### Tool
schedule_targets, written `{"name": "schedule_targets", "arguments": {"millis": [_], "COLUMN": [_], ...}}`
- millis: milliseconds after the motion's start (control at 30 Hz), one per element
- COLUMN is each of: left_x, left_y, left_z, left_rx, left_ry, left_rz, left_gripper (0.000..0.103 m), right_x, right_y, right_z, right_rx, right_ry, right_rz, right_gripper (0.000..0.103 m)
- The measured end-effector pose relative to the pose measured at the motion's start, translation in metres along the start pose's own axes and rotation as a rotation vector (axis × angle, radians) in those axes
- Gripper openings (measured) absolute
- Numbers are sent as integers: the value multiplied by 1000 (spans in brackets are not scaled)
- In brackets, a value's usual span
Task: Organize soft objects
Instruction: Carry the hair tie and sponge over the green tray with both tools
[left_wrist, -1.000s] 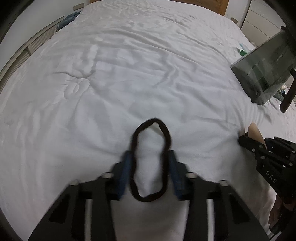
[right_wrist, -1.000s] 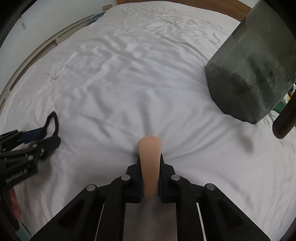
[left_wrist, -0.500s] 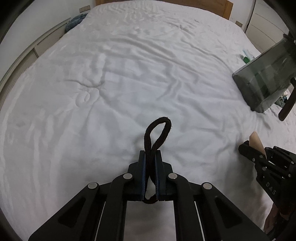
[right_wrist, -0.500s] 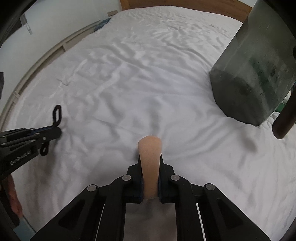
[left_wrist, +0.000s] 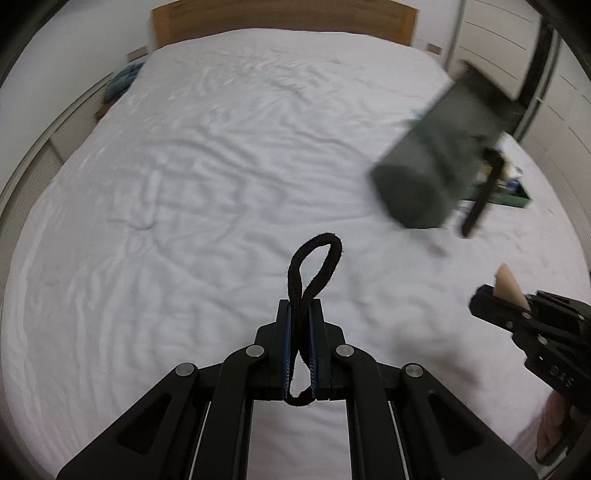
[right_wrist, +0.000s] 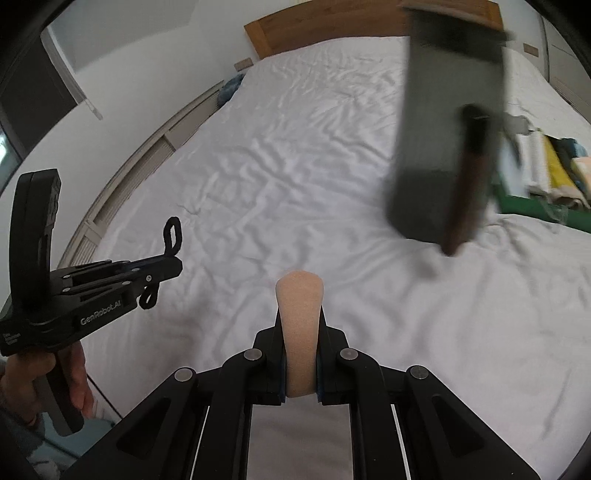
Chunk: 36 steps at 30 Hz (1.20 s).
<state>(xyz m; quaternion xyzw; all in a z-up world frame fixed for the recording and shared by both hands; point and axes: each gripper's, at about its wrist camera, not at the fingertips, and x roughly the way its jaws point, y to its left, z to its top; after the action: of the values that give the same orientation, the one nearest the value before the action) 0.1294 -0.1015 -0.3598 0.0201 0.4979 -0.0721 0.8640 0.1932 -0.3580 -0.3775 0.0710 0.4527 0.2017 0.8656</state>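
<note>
My left gripper (left_wrist: 299, 314) has its jaws clamped on a black hair band (left_wrist: 312, 273), its loop sticking out past the tips. My right gripper (right_wrist: 300, 325) pinches a beige sponge (right_wrist: 299, 325) between closed jaws. Below both lies the white bed (left_wrist: 221, 166); farther ahead, right, hangs a blurred dark container (right_wrist: 447, 122).

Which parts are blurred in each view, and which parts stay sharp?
Left wrist view: the dark bin is smeared, the black hair tie is sharp. Right wrist view: the bin is streaked, the beige sponge is crisp.
</note>
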Motion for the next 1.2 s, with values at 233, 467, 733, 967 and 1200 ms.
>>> {"name": "schedule_targets", "arguments": {"millis": [233,467,733,967,1200], "left_x": [-21,4,101,180,212], "left_y": [-116,-247,-334,-366,-377], "left_z": [24,102,224,258,251], "left_rx": [101,115,16,-20,-31], "left_ry": [5,-48,-80,-1,20], "left_rz": [-166,-332,-283,-191,-135], "left_gripper": [6,6,6,6,6], "right_x": [-88,-139,-118,-52,4], "right_y": [-97,-223,-331,-395,-419], "right_z": [4,60,147,188,222], "right_rx": [27,19,-14,26,11], "right_ry": [-43,-119,-152,-110,-79], "right_rz": [-127,-261,-289,-298,-244], "right_gripper": [9,9,9,10,10]}}
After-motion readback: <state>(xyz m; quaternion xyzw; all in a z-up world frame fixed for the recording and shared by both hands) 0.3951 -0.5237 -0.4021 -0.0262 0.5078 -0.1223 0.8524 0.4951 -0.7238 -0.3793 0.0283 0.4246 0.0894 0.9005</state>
